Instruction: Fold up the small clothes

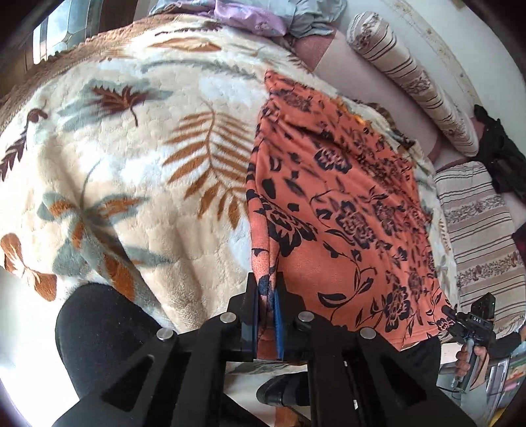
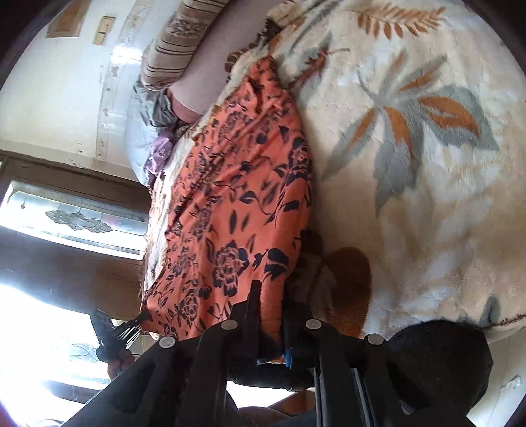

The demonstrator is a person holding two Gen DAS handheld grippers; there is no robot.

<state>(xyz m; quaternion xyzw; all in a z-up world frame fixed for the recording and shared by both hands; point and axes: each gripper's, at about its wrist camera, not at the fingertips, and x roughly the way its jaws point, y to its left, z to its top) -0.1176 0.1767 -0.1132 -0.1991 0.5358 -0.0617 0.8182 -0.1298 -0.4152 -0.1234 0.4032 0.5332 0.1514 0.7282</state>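
An orange cloth (image 1: 332,203) with dark flowers lies spread on a cream blanket (image 1: 131,157) with leaf prints, which covers the bed. The left claw (image 1: 267,295) is closed on the cloth's near corner, with a fold of fabric pinched between its 2 fingers. The right claw (image 2: 269,295) is likewise clamped on the other near corner, orange fabric bunched between its fingers. In the left wrist view the right claw's tip meets the cloth's edge at lower right, held by a hand (image 1: 473,358). Striped pillows (image 1: 414,82) lie along the wall beyond the cloth, and lilac and grey clothes (image 1: 250,16) are heaped at the far end of the bed.
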